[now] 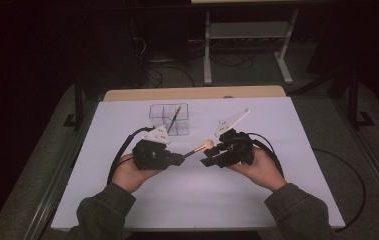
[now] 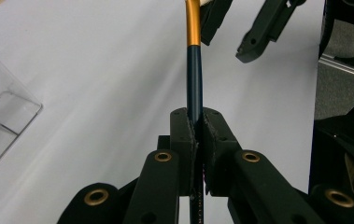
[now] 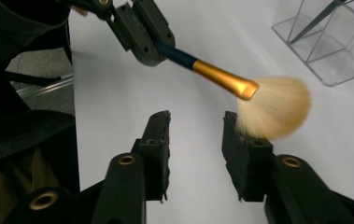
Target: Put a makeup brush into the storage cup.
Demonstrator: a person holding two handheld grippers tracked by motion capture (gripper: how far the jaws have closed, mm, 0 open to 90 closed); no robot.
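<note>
Two brushes: one fan-headed makeup brush (image 3: pixel 240 86) at the frame's centre, and one thin brush (image 1: pixel 173 119) standing in the one clear box (image 1: pixel 169 120) at upper centre. Two grippers, left gripper (image 1: pixel 177 159) and right gripper (image 1: pixel 212 155), on one white table (image 1: pixel 202 200).

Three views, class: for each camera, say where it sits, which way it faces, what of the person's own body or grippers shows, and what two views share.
High view: above the table's near edge, facing forward and down; forearms, both hands, left gripper and right gripper.
Left gripper view: rides the left gripper, looking along its fingers clamped on the dark-blue-and-gold-handled makeup brush.
Right gripper view: rides the right gripper, fingers apart, facing the brush's pale bristles.
Shared: both gripper views show the brush and the clear plastic organiser box.
</note>
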